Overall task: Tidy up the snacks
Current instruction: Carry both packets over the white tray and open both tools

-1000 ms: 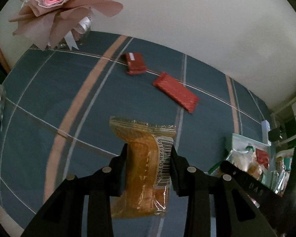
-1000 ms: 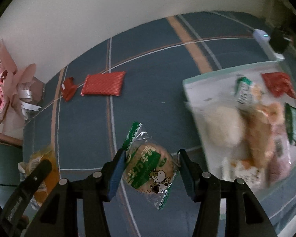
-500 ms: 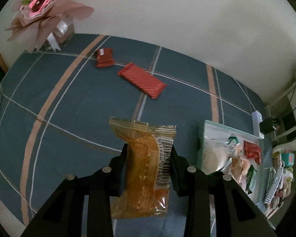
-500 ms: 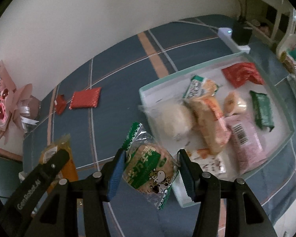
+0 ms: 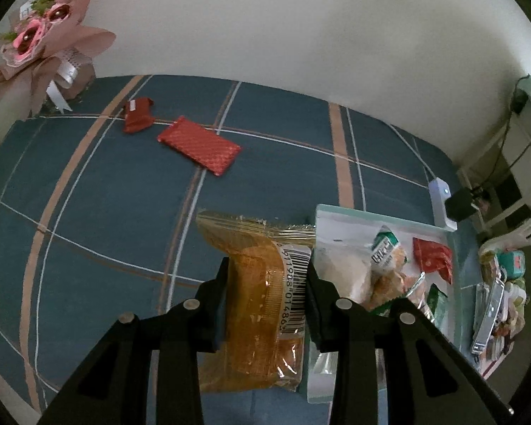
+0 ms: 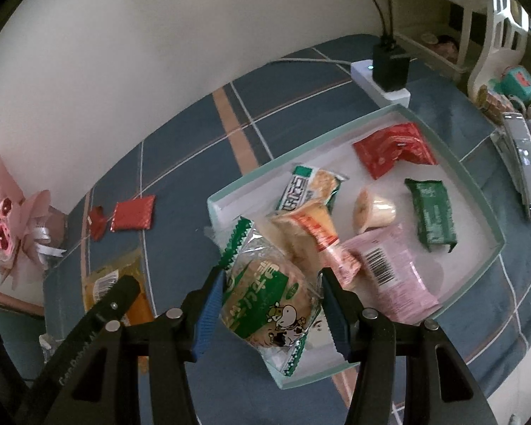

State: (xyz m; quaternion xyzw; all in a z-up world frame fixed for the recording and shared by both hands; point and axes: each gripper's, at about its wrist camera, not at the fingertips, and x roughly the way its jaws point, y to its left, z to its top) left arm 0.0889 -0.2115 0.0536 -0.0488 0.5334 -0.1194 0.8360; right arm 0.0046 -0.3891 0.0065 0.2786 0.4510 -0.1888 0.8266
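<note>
Left gripper (image 5: 267, 302): jaws clenched on an orange snack packet (image 5: 262, 304), clear wrapper, barcode along its right edge, held at lower centre of the left wrist view just left of the tray.

Right gripper (image 6: 272, 313): jaws clenched on a green-and-white snack packet (image 6: 265, 297) with a cartoon cow, held over the tray's near-left corner, lower centre of the right wrist view.

Tray (image 6: 492, 244): pale, teal-rimmed, on the blue plaid desk (image 6: 293, 92). Contents: red packet (image 6: 393, 154), dark green packet (image 6: 431, 215), pink barcoded packet (image 6: 389, 276), green-and-white wafer packet (image 6: 309, 189), orange-striped packet (image 6: 313, 232), small pale bun (image 6: 373, 210).

Loose on the desk, upper left of the left wrist view: flat red packet (image 5: 199, 149), small red packet (image 5: 137, 114), pink bouquet (image 5: 40, 40).
</note>
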